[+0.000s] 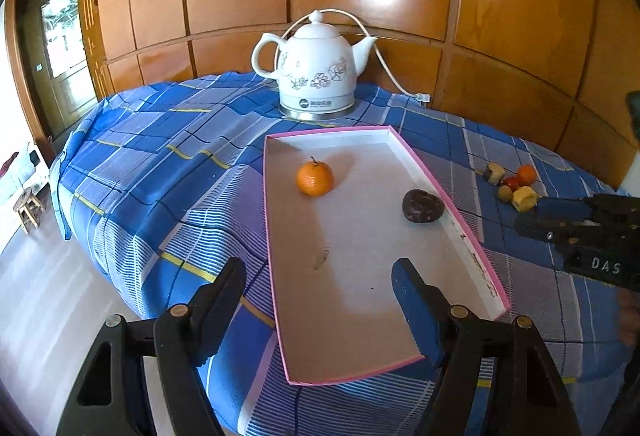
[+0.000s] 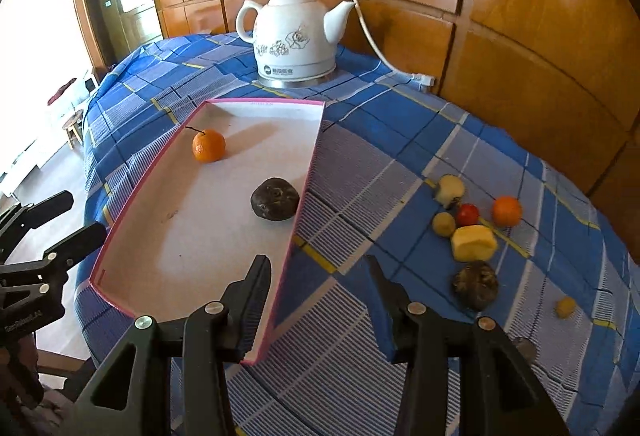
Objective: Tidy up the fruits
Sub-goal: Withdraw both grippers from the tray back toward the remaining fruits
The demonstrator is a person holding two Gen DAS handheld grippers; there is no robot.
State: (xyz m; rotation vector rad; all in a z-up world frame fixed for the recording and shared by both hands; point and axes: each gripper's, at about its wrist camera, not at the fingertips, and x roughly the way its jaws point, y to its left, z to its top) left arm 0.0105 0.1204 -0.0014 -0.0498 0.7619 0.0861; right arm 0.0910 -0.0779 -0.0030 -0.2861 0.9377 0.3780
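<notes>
Cut off at the right edge of the left wrist view: black right gripper (image 1: 532, 213), fingertips barely distinguishable there. Cut off at the left edge of the right wrist view: black left gripper (image 2: 86, 218). Partly hidden behind the near gripper finger, lower right of that view: small grey lump (image 2: 525, 350), kind unclear. Too small to identify: small yellow round fruit (image 2: 565, 306).

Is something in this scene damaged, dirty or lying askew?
Yes. The pink-edged white cardboard tray has dark red stains along its right wall, and a faint smudge marks its floor. It also lies skewed to the blue checked cloth's stripes.
</notes>
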